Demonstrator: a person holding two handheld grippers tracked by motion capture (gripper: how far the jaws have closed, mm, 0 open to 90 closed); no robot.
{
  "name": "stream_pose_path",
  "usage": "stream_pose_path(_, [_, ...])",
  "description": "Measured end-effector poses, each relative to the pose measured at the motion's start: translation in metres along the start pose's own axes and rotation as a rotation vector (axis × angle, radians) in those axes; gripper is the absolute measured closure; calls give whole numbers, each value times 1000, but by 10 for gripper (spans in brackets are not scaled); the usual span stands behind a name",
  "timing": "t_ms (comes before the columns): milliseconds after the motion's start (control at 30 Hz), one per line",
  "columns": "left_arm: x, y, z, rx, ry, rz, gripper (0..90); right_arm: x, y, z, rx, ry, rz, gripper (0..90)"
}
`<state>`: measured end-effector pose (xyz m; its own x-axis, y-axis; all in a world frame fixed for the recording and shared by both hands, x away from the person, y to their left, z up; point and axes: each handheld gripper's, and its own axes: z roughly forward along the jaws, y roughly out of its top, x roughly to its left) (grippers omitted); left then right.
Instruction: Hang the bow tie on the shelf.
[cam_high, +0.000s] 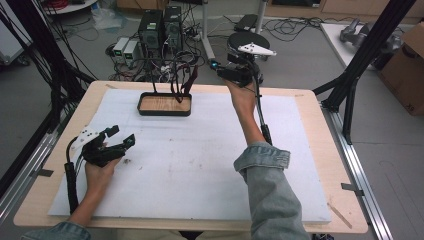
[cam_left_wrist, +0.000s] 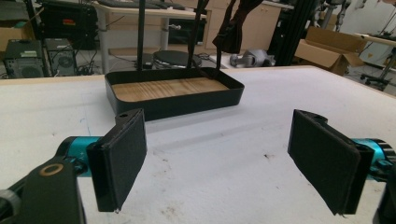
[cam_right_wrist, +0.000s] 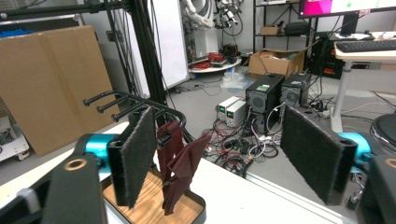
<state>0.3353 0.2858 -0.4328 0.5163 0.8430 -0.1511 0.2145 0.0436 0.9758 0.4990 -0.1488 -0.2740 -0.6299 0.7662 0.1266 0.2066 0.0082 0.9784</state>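
Note:
A black tray with a wooden floor (cam_high: 165, 105) (cam_left_wrist: 177, 100) (cam_right_wrist: 196, 210) stands at the back middle of the white mat. A black rack with several bars (cam_right_wrist: 126, 102) rises from it. A dark red cloth (cam_high: 187, 80) (cam_right_wrist: 180, 163) hangs over the rack's bars. My left gripper (cam_high: 122, 136) (cam_left_wrist: 217, 158) rests open near the mat's left edge, nothing between its pads, facing the tray. My right gripper (cam_high: 216, 67) (cam_right_wrist: 219, 158) is held open in the air at the table's far edge, just right of the rack and cloth, with nothing between its pads.
The white mat (cam_high: 200, 160) covers most of the wooden table (cam_high: 320, 150). Computer towers (cam_high: 160, 27) and tangled cables lie on the floor behind. A black frame leg (cam_high: 350, 95) stands at the right edge. A cardboard box (cam_high: 407, 70) sits far right.

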Motion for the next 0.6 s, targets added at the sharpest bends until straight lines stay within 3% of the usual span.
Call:
stream_pose_path(367, [-1,0,6,5,-7,1,199,-10,4,-42,-45,-9,7,212])
stream_pose_path(600, [-2,0,7,14,-7,3,192,-18,3,-73,-79,-48,-16,199])
